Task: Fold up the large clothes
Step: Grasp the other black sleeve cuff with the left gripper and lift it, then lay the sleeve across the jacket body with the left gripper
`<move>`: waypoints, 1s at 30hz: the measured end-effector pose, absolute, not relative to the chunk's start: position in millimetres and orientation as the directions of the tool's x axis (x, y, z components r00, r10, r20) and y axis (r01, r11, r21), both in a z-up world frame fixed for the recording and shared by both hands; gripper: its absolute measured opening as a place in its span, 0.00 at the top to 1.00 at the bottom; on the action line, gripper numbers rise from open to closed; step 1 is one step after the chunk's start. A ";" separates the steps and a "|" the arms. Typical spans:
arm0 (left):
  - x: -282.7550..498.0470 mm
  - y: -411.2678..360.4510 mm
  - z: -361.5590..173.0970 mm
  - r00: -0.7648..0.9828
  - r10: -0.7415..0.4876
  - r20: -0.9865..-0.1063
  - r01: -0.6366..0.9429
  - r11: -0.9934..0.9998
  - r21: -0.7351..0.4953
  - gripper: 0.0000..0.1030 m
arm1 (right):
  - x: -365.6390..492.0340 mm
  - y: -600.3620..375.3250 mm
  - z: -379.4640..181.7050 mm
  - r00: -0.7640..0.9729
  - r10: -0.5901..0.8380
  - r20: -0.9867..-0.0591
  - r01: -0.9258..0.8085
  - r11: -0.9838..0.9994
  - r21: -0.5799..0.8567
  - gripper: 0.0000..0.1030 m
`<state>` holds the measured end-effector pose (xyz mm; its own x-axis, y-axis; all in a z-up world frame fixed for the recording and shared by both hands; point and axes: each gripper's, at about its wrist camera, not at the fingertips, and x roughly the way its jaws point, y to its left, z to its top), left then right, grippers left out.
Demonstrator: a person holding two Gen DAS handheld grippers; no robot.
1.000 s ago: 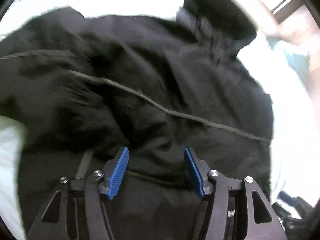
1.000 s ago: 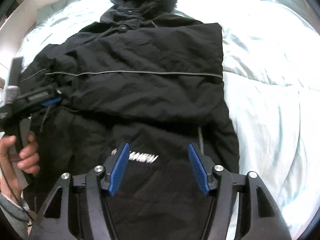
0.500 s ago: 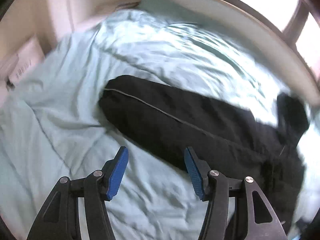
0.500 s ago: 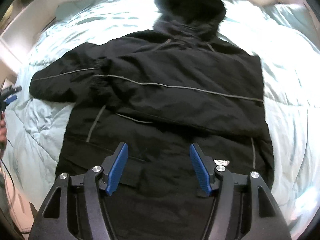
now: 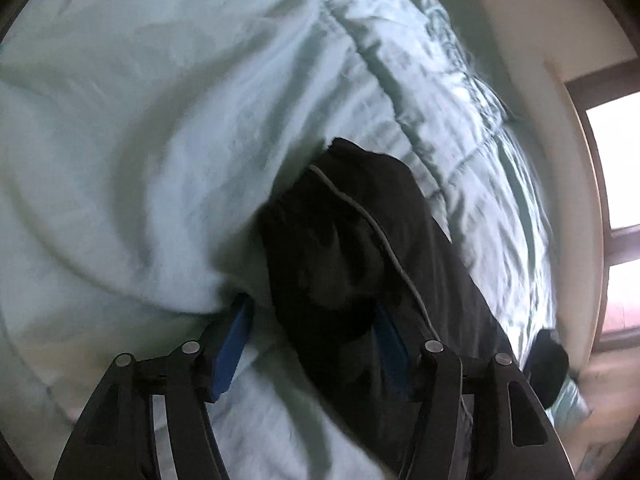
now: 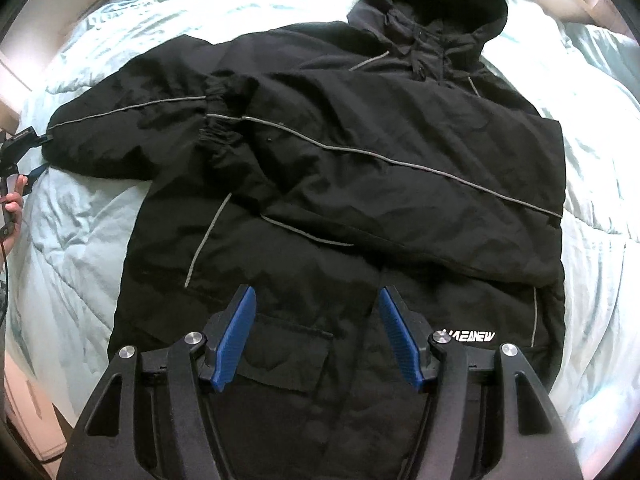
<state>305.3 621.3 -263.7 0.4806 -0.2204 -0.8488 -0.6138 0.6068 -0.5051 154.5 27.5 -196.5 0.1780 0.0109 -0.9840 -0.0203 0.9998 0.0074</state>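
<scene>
A black hooded jacket (image 6: pixel 340 184) with grey piping lies face up on the bed. One sleeve (image 6: pixel 400 176) is folded across the chest. The other sleeve (image 6: pixel 120 140) stretches out to the left. In the left wrist view my left gripper (image 5: pixel 314 312) is open, its jaws straddling the cuff end of that sleeve (image 5: pixel 340 248), blue pads either side. It also shows at the left edge of the right wrist view (image 6: pixel 28 152). My right gripper (image 6: pixel 316 312) is open and empty, hovering above the jacket's lower front.
A pale green quilt (image 6: pixel 80 216) covers the bed under the jacket. A window (image 5: pixel 616 200) and a pale wall stand beyond the bed's far side. The person's hand (image 6: pixel 14 204) holds the left gripper at the bed's left edge.
My left gripper swung off the jacket body, over the quilt, and down onto the outstretched sleeve's cuff. My right gripper shifted slightly above the jacket's lower front.
</scene>
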 end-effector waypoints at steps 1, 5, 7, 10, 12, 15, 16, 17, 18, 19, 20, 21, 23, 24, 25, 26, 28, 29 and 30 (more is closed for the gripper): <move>308.3 622.5 -267.9 0.487 -0.225 -0.844 -0.617 0.595 -0.515 0.36 | 157.1 27.0 -197.8 0.174 0.015 -0.985 -0.019 1.000 0.012 0.35; 310.8 625.9 -277.3 0.525 -0.264 -0.809 -0.620 0.531 -0.577 0.32 | 168.0 26.9 -204.9 0.161 0.023 -0.987 -0.029 0.999 0.018 0.35; 309.4 623.6 -274.4 0.546 -0.252 -0.799 -0.609 0.535 -0.586 0.35 | 172.0 26.8 -209.0 0.152 0.031 -0.988 -0.036 0.999 0.026 0.35; 303.6 613.7 -260.5 0.583 -0.223 -0.781 -0.564 0.581 -0.587 0.68 | 176.4 25.9 -213.1 0.145 0.047 -0.988 -0.045 0.998 0.041 0.35; 301.6 606.6 -248.3 0.601 -0.200 -0.774 -0.539 0.613 -0.577 0.79 | 178.7 23.8 -213.8 0.145 0.060 -0.988 -0.052 0.997 0.053 0.35; 293.8 593.1 -224.2 0.627 -0.171 -0.760 -0.502 0.657 -0.563 0.80 | 179.5 18.9 -211.8 0.157 0.072 -0.985 -0.061 0.996 0.063 0.35; 290.0 586.4 -213.9 0.638 -0.166 -0.752 -0.487 0.669 -0.561 0.81 | 179.2 17.0 -211.0 0.162 0.077 -0.984 -0.061 0.996 0.068 0.35; 287.9 582.1 -206.5 0.650 -0.171 -0.740 -0.468 0.677 -0.568 0.84 | 178.7 14.6 -210.6 0.165 0.082 -0.983 -0.060 0.996 0.073 0.35; 283.8 573.2 -194.8 0.674 -0.189 -0.714 -0.429 0.686 -0.587 0.84 | 177.7 10.7 -210.5 0.169 0.090 -0.982 -0.056 0.995 0.081 0.35; 279.3 565.7 -185.4 0.685 -0.198 -0.701 -0.402 0.699 -0.591 0.84 | 177.3 7.5 -210.9 0.169 0.095 -0.981 -0.052 0.995 0.088 0.35; 276.3 553.5 -172.6 0.693 -0.206 -0.691 -0.367 0.724 -0.584 0.84 | 176.6 3.7 -211.2 0.171 0.104 -0.980 -0.047 0.994 0.097 0.35; 275.6 540.0 -160.8 0.697 -0.212 -0.685 -0.334 0.749 -0.572 0.85 | 175.9 0.8 -211.1 0.174 0.111 -0.978 -0.042 0.994 0.106 0.35; 275.9 505.1 -136.9 0.699 -0.238 -0.674 -0.251 0.801 -0.543 0.85 | 173.7 -6.1 -209.6 0.183 0.126 -0.975 -0.033 0.992 0.122 0.35; 277.3 487.2 -127.8 0.697 -0.256 -0.670 -0.212 0.818 -0.534 0.85 | 171.9 -10.7 -207.6 0.193 0.132 -0.972 -0.029 0.991 0.129 0.35; 278.2 462.8 -117.0 0.692 -0.282 -0.665 -0.161 0.837 -0.523 0.85 | 170.8 -13.2 -206.3 0.199 0.135 -0.971 -0.029 0.991 0.132 0.35; 279.9 444.9 -110.0 0.688 -0.300 -0.661 -0.125 0.848 -0.515 0.85 | 169.4 -16.8 -204.2 0.207 0.138 -0.969 -0.028 0.990 0.135 0.35; 282.6 397.7 -97.6 0.668 -0.350 -0.657 -0.038 0.866 -0.499 0.85 | 166.3 -25.5 -199.1 0.227 0.144 -0.963 -0.023 0.990 0.143 0.35; 284.3 378.2 -94.8 0.656 -0.369 -0.658 -0.008 0.869 -0.494 0.85 | 164.9 -30.1 -197.1 0.235 0.146 -0.961 -0.020 0.989 0.146 0.35; 284.9 356.9 -93.3 0.642 -0.391 -0.660 0.027 0.871 -0.490 0.85 | 163.0 -36.9 -194.9 0.246 0.145 -0.958 -0.012 0.989 0.147 0.35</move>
